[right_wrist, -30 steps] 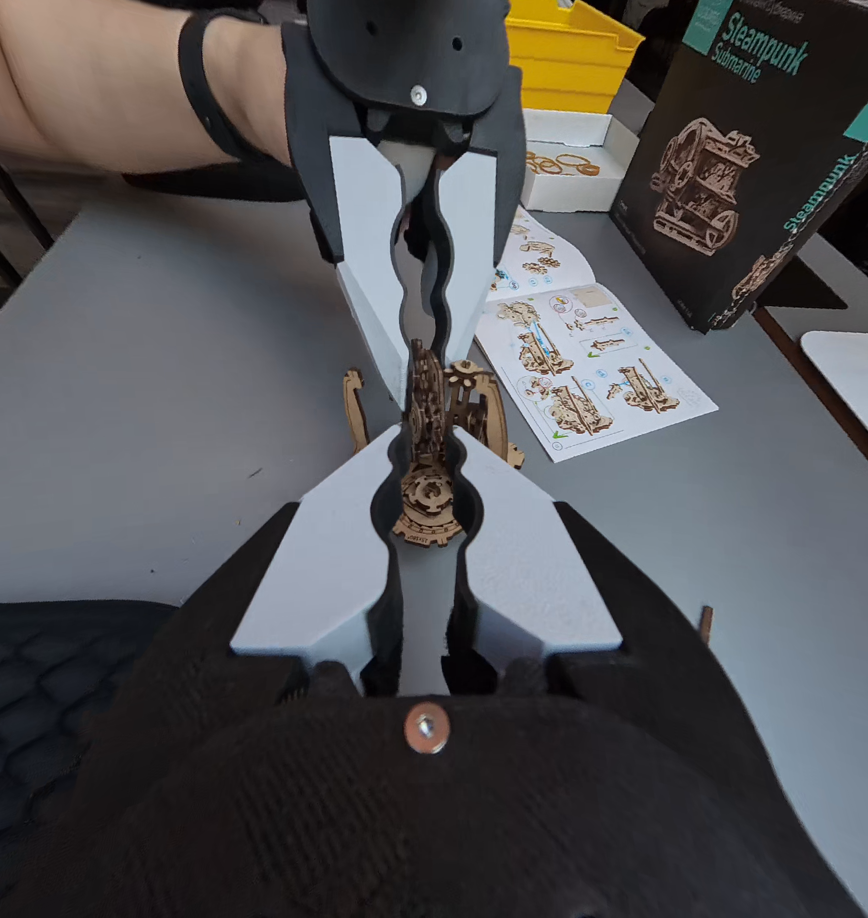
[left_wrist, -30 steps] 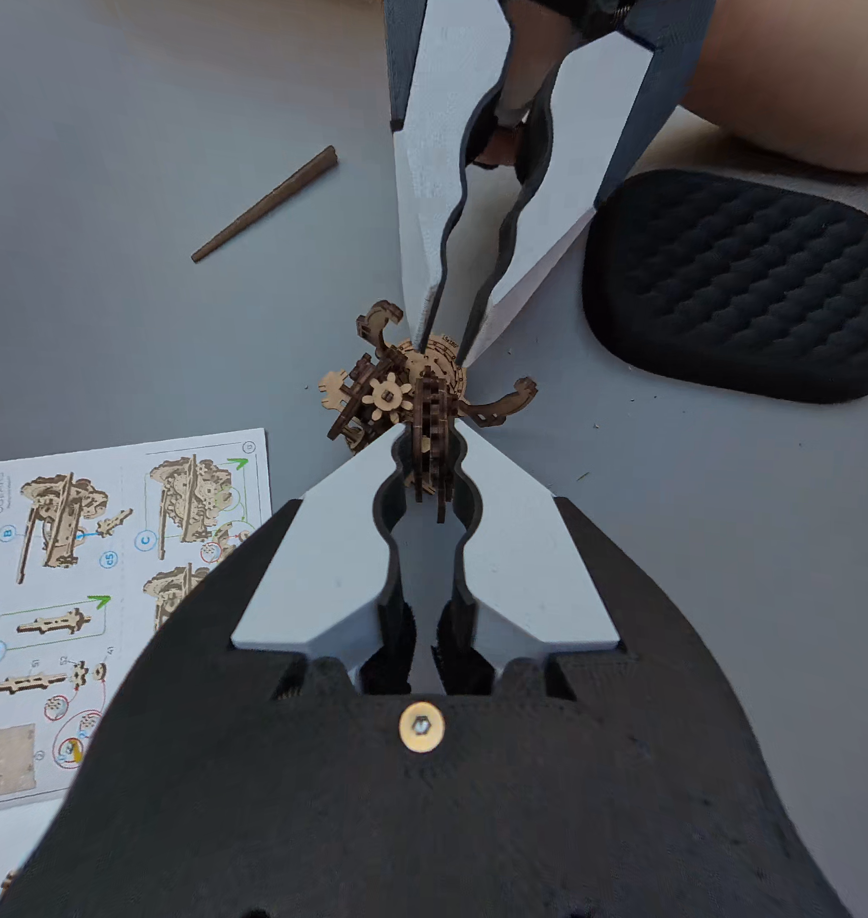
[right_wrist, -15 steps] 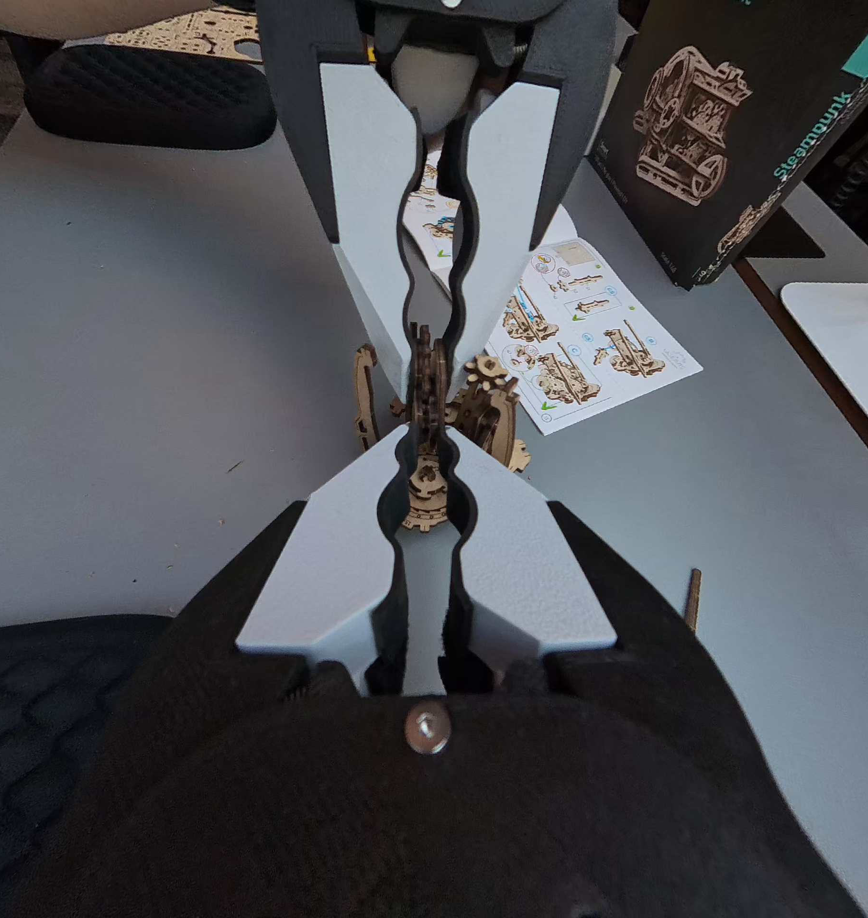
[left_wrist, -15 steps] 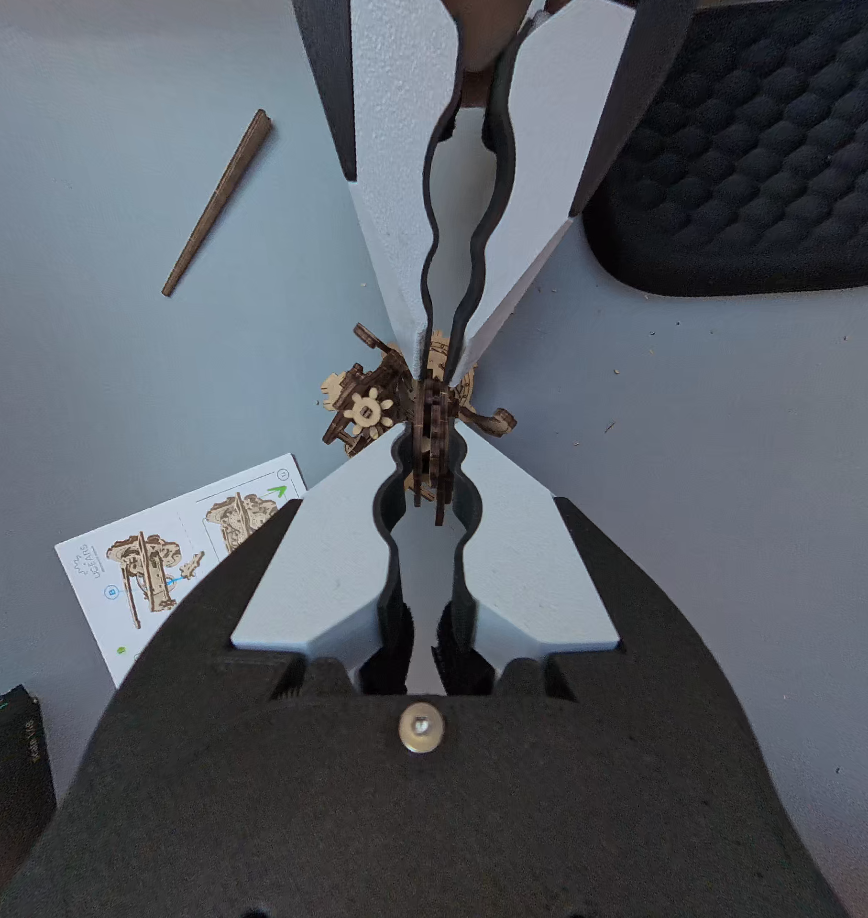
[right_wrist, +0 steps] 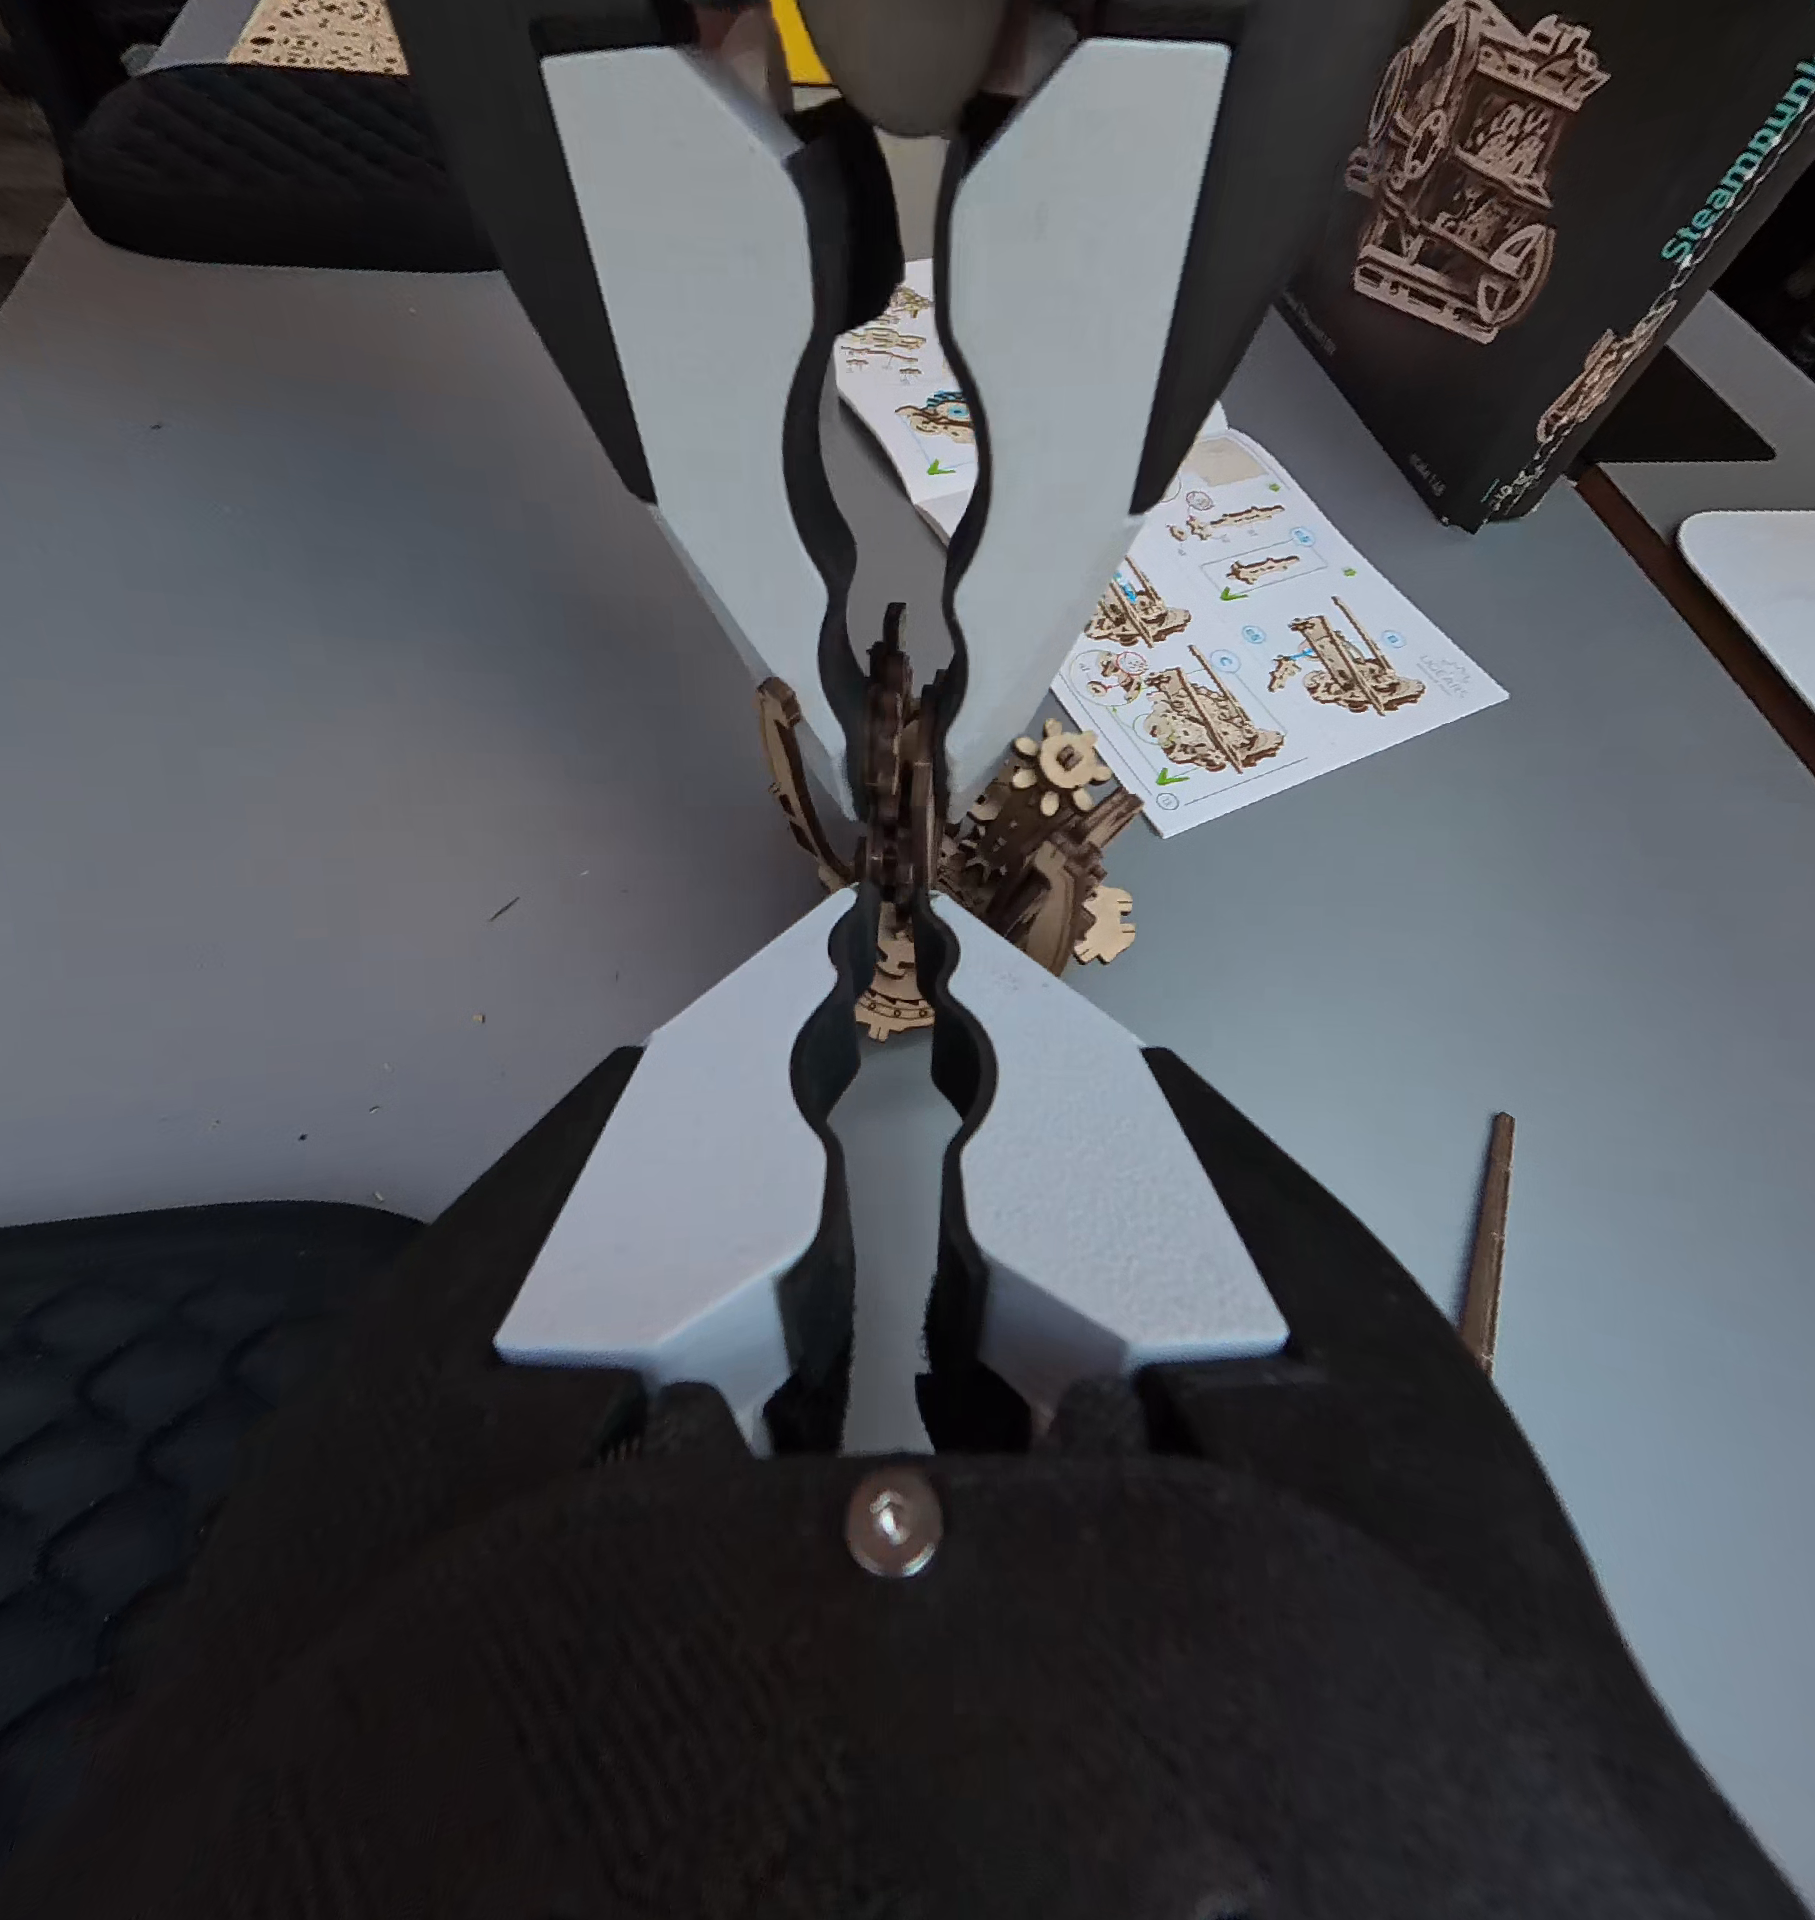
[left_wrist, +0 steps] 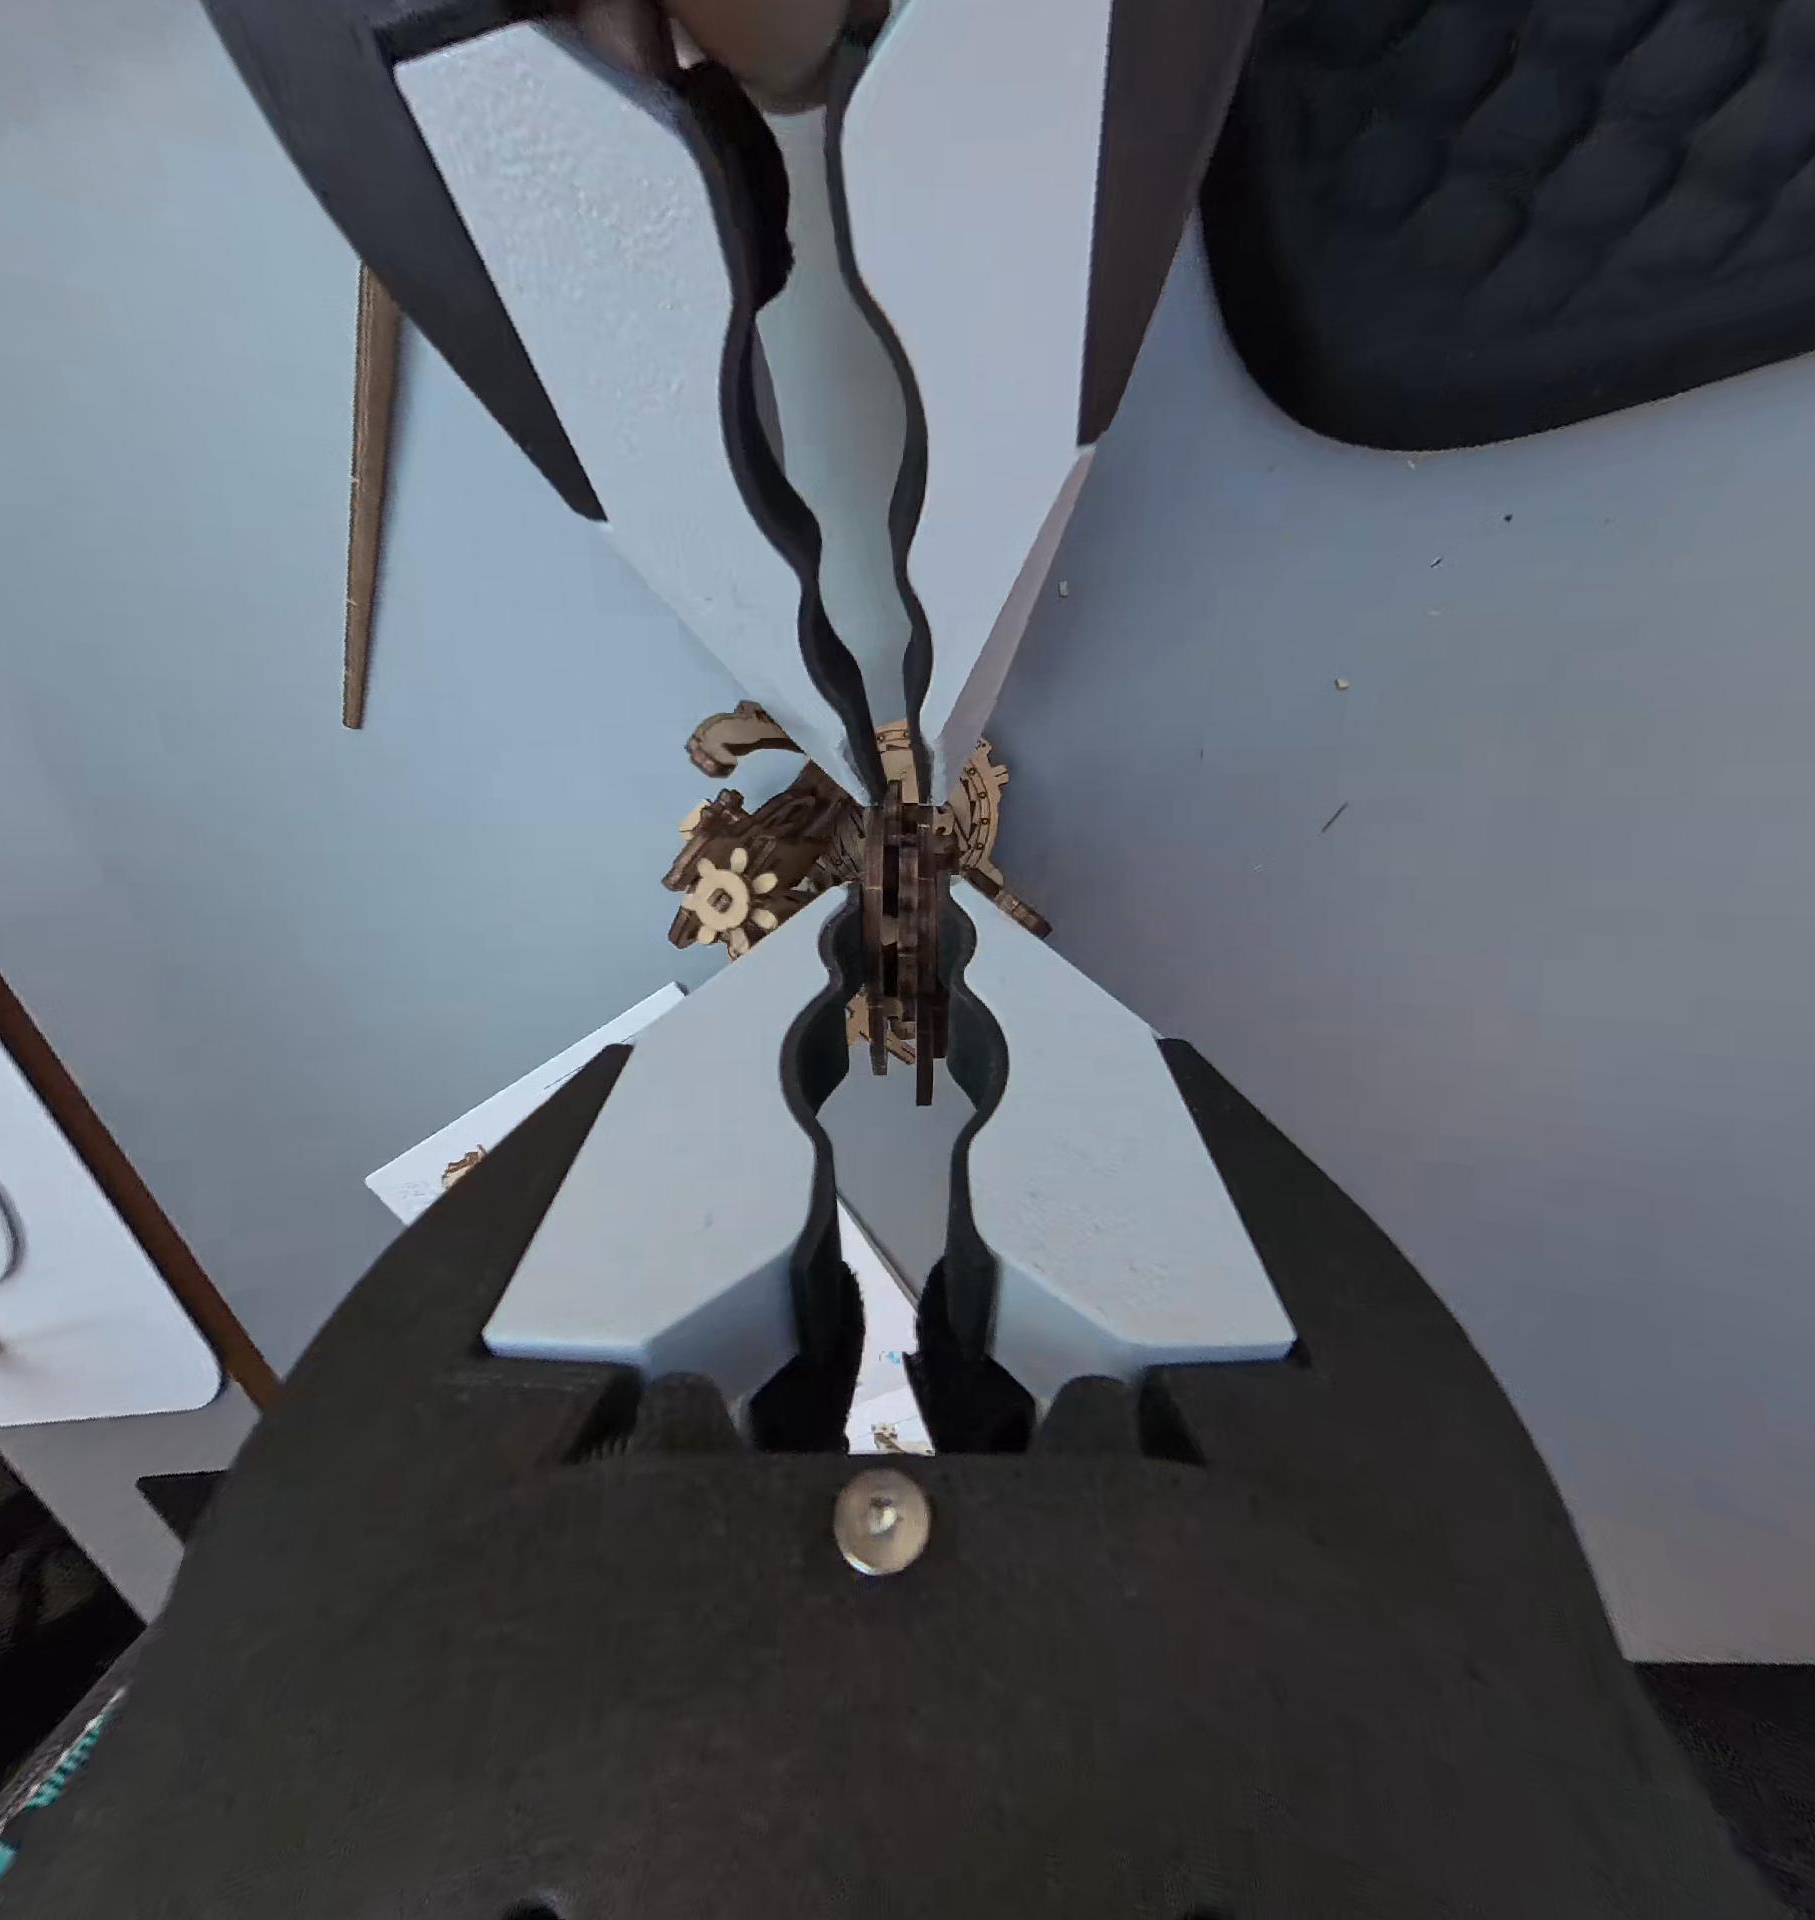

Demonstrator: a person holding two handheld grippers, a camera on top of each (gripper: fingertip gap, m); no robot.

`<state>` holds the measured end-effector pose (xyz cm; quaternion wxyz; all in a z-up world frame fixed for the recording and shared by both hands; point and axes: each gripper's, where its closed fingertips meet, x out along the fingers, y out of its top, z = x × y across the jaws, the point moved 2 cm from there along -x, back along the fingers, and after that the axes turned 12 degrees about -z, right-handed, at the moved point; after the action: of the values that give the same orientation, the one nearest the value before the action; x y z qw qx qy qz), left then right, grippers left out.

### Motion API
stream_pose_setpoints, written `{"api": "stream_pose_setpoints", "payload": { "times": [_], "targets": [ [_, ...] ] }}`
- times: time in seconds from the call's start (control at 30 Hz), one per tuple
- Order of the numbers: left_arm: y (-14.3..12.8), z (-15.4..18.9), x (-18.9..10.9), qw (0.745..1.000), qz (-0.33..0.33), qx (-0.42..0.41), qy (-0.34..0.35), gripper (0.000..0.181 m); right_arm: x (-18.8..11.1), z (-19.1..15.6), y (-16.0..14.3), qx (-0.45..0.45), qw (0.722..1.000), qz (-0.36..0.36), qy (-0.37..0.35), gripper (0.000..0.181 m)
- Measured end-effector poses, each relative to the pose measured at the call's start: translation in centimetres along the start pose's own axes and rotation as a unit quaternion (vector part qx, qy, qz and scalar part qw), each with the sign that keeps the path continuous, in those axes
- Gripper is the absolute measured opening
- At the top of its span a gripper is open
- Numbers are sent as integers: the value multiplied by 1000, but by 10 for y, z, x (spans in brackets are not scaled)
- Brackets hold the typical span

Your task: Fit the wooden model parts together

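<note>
A small wooden gear model (left_wrist: 778,862) of light and dark laser-cut parts is gripped from two opposite sides over the grey table (left_wrist: 1402,935). My left gripper (left_wrist: 898,914) is shut on the model's dark stacked plates. My right gripper (right_wrist: 892,904) is shut on the model (right_wrist: 1038,862) from the other side, at its round geared end. Each gripper also shows in the other's view, reaching in from the top with its tips on the model. Most of the model's middle is hidden by the fingers.
A thin wooden stick (left_wrist: 368,499) lies on the table and also shows in the right wrist view (right_wrist: 1490,1236). An open instruction booklet (right_wrist: 1277,644), a dark kit box (right_wrist: 1505,208) and black padded cushions (left_wrist: 1557,208) (right_wrist: 103,1403) ring the work area. A white board (left_wrist: 51,1247) lies past the table edge. Only a small space, under 4 cm, lies between the two pairs of fingers. Both grippers' tips are roughly 15 cm from the thin wooden stick (left_wrist: 368,499).
Both grippers stay shut on the model. They have drawn closer together, and the left view now looks more steeply down, so the booklet has slid under the left gripper.
</note>
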<state>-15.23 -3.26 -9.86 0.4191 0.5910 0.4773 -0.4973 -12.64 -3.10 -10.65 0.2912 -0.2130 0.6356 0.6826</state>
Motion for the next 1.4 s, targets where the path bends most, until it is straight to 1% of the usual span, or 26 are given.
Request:
{"api": "stream_pose_setpoints", "payload": {
  "times": [0.07,0.13,0.37,0.6,1.0,1.17,1.2,1.27,1.33,1.4],
  "targets": [
    [2,1,0,1000,-18,11,10,10,0,-1,-1,-3,1000,1,3,5],
    [4,2,0,999,-23,20,15,10,-1,-1,-2,-10,1000,-2,1,4],
    [6,3,0,998,-23,37,37,11,-3,-3,-3,-23,1000,-3,-4,6],
    [5,5,0,998,-21,37,40,11,-1,-6,-3,-30,1000,-6,-1,8],
    [3,3,-1,998,-22,40,42,11,-3,-11,-1,-42,999,-14,-10,23],
    [2,3,0,998,-20,42,34,11,-8,-11,3,-32,999,-3,-40,30],
    [2,3,0,998,-20,43,33,11,-9,-10,3,-22,998,1,-52,34],
    [3,2,0,998,-19,46,33,11,-8,-14,3,-14,998,-4,-58,46],
    [3,2,0,998,-19,50,31,11,-5,-13,3,-6,996,-15,-86,47],
    [3,1,0,998,-18,56,30,11,-1,-15,5,-4,995,-17,-95,46]
  ]
}}
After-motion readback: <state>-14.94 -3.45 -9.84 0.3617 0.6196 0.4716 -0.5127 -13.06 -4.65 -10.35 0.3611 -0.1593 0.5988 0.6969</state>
